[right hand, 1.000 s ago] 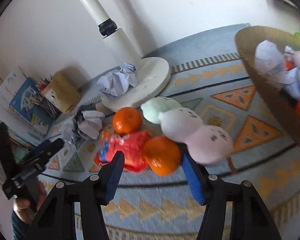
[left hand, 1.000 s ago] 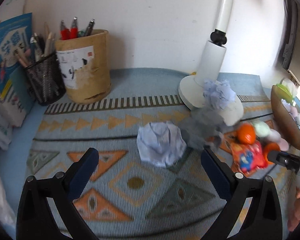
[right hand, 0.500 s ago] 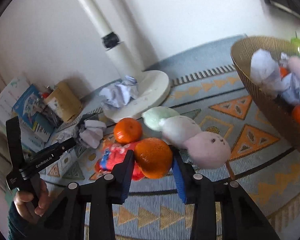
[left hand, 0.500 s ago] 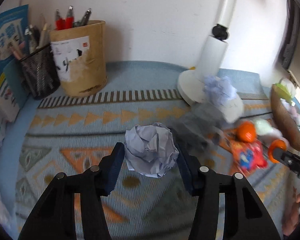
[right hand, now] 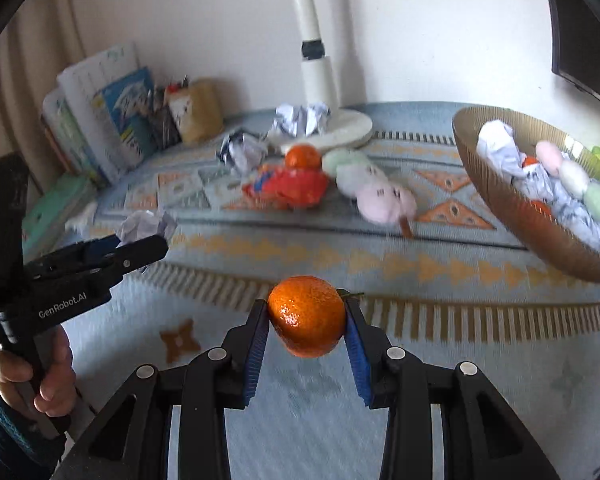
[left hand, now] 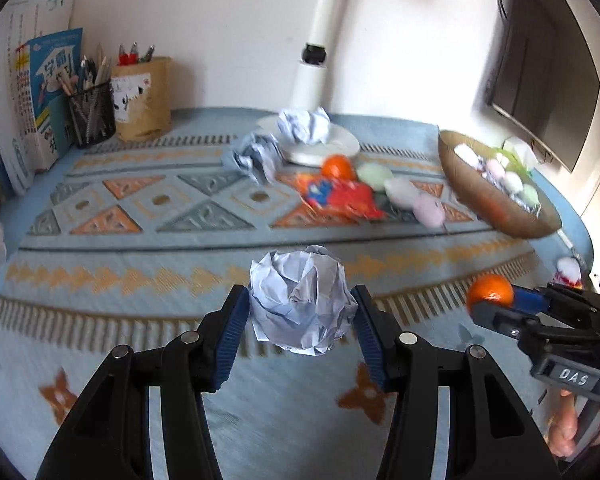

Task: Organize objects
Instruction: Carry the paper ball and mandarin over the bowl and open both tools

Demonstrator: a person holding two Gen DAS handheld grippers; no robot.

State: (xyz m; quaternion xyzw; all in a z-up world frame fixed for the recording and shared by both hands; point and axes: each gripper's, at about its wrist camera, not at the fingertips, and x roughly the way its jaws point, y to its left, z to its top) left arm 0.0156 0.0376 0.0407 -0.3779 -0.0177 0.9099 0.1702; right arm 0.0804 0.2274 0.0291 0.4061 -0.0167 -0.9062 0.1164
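My left gripper (left hand: pixel 300 312) is shut on a crumpled white paper ball (left hand: pixel 302 300), held above the near part of the patterned cloth (left hand: pixel 140 208). My right gripper (right hand: pixel 306 316) is shut on an orange tangerine (right hand: pixel 306 314); the left wrist view shows that tangerine (left hand: pixel 491 291) low at the right. Farther back lie two more paper balls (left hand: pixel 256 152) (left hand: pixel 303 124), a second tangerine (left hand: pixel 337 166), a red snack packet (left hand: pixel 340 196) and pastel plush balls (left hand: pixel 404 192). A brown bowl (right hand: pixel 500 196) at the right holds paper, plush balls and tangerines.
A white lamp base and pole (left hand: pixel 320 80) stand at the back centre. Pen holders (left hand: pixel 92 112) (left hand: pixel 142 100) and books (left hand: pixel 32 100) fill the back left corner. A dark monitor (left hand: pixel 540 80) hangs at the right. A hand (right hand: pixel 32 376) grips the left gripper's handle.
Both grippers shut, the left on the paper ball and the right on a tangerine, then pulled back toward the near edge of the cloth with their loads lifted.
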